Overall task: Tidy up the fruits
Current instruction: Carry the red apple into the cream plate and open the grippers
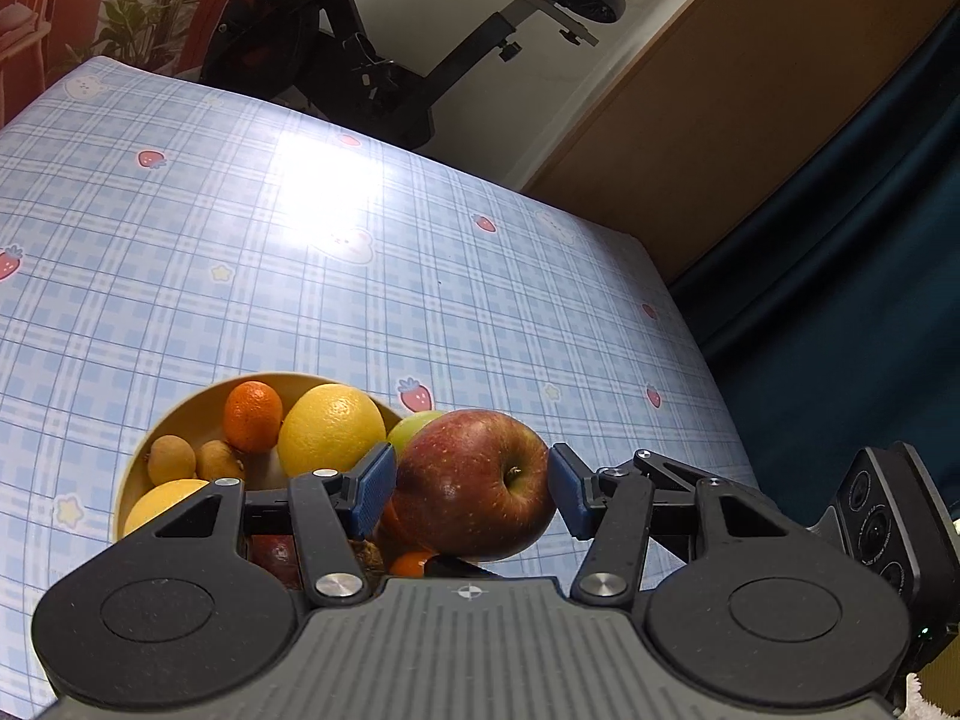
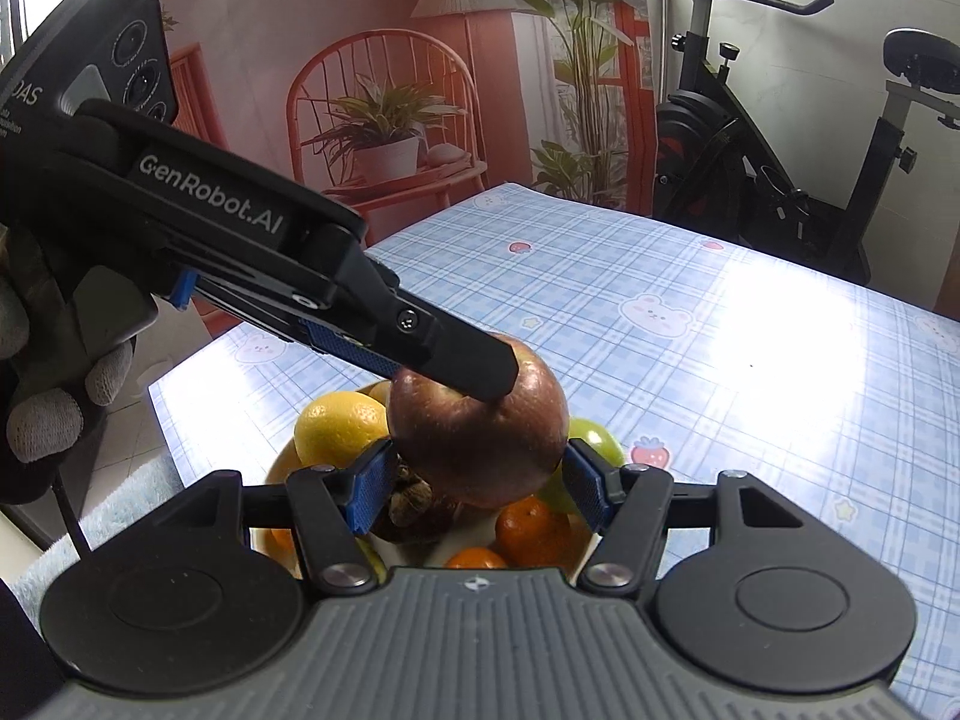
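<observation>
Red apple (image 1: 474,483) sits squarely between both your jaws, above the fruit bowl (image 1: 180,414) | left gripper (image 1: 473,483) clamps its sides | right gripper (image 2: 474,474) grips crosswise, equally near.

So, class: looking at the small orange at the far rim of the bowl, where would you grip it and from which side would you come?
Grip the orange across its rounded middle, coming from above. It sits upright against the bowl rim, with the lemon close beside it, so a sideways approach is probably blocked.
</observation>
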A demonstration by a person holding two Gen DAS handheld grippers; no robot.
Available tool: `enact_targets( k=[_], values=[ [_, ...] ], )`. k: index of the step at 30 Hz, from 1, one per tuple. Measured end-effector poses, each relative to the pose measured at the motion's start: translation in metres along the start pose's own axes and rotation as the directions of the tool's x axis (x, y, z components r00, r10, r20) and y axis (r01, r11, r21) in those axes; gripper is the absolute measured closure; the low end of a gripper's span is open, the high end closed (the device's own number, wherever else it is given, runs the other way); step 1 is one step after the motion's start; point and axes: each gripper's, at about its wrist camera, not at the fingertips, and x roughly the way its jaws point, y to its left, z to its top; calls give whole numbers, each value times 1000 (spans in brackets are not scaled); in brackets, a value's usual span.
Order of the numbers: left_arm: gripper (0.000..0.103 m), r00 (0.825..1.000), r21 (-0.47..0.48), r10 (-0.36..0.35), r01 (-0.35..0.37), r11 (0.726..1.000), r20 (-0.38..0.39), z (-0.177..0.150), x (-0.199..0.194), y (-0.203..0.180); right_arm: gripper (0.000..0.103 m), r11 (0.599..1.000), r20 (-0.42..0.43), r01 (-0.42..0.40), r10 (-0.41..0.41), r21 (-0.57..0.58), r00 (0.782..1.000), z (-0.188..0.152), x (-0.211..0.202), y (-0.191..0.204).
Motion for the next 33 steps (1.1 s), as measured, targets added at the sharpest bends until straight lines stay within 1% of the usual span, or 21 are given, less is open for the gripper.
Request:
enact_targets(
  k=[3, 9, 19, 22, 33],
  values=[
    [45, 1000, 3, -8, 8, 1000, -15, -5, 5, -4, 39, 1000, -2, 8, -8, 12, 1000, -6, -6, -2],
    [45, 999, 34, 19, -18, 999, -41, -14, 12, -11, 39, 999, -11, 2, -2, 36, 1000, -16, -7, -2],
    [45, 996, 42, 49, -46, 998, -74, -18, 33, 0, 39, 996, -39, -23, 26, 83, 999, -24, 2, -8],
    [46, 996, 45, 56, -53, 998, -72, -16, 37, 3, 39, 996, -44, -25, 29, 86, 999, -25, 5, -8],
    [46, 996, 27, 71, -70, 997, -51, -13, 28, 7, 39, 993, -27, -44, 47, 113, 999, -28, 7, -11]
  ],
)
